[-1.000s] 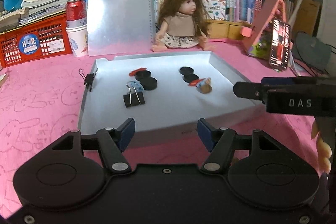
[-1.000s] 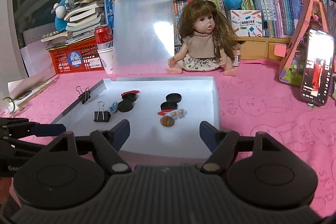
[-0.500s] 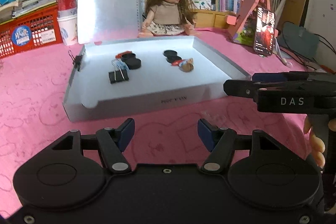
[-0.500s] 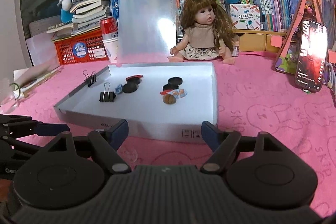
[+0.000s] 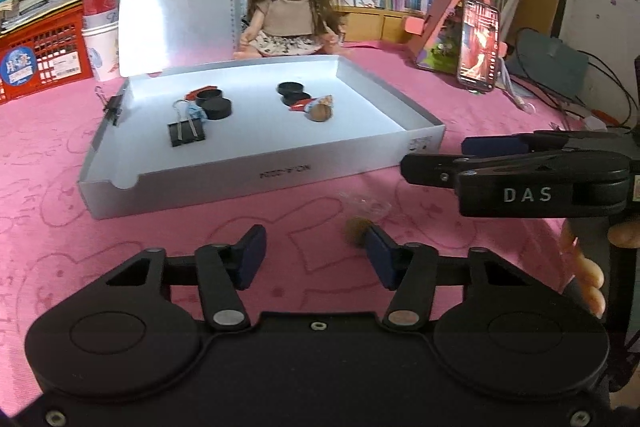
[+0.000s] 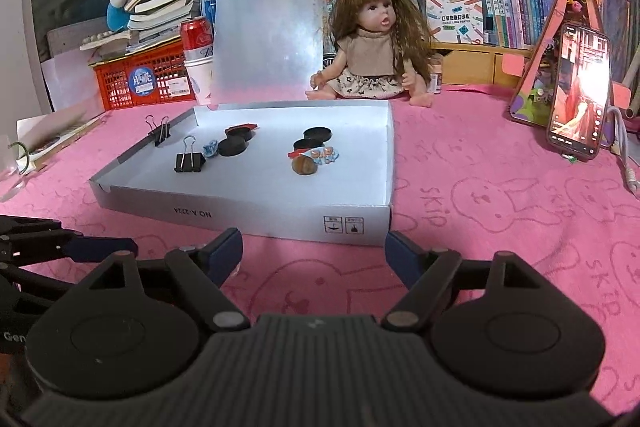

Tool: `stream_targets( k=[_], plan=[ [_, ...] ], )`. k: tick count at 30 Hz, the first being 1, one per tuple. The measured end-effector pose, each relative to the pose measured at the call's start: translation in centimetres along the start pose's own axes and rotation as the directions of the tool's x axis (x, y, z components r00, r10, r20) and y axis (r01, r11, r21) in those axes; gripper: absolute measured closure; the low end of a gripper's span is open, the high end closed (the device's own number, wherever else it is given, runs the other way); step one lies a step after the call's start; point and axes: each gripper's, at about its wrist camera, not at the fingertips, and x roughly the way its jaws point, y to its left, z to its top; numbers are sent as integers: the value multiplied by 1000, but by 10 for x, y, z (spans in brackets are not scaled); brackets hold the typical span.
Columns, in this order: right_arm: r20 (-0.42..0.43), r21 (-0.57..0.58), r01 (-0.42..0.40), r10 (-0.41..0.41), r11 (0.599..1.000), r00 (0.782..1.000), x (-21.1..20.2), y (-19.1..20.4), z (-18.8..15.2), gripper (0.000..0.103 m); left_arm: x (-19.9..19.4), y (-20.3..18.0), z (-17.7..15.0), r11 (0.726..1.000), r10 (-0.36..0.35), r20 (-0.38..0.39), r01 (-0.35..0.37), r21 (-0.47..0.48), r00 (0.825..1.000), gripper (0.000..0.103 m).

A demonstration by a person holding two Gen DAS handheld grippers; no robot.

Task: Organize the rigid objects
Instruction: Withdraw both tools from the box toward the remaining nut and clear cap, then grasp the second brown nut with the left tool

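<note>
Closing in on a small brown round piece (image 5: pixel 354 230) lying on the pink surface (image 5: pixel 60 211) just outside the grey tray (image 5: pixel 248 175), the left hand-held gripper (image 5: pixel 314 253) has its jaws narrowing, nothing between them yet, the piece beside its right-hand fingertip. The right hand-held gripper (image 6: pixel 314 251) hovers spread and empty. Next, probably: shift sideways to straddle the piece, then pinch and carry it into the tray.
</note>
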Motion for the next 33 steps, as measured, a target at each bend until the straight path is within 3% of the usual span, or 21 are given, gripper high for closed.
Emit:
stream_targets(
  k=[5, 19, 25, 28, 33],
  plan=[
    [-4, 9, 2, -2, 1000, 1000, 0, -1, -2, 16, 5, -4, 0, 1000, -17, -8, 17, -7, 1000, 57],
    [-14, 10, 6, -6, 1000, 1000, 0, -2, -9, 16, 4, -18, -3, 998, -59, -5, 59, 9, 998, 59],
    [-19, 3, 11, -11, 1000, 1000, 0, -2, -9, 16, 8, -24, -2, 998, -63, 2, 63, 13, 998, 70],
    [-21, 9, 9, -9, 1000, 1000, 0, -3, -9, 16, 8, -25, -3, 999, -50, 10, 49, 10, 999, 84],
    [-23, 9, 7, -7, 1000, 1000, 0, -3, -10, 16, 7, -22, -3, 999, -48, 6, 48, 0, 999, 84]
  ],
)
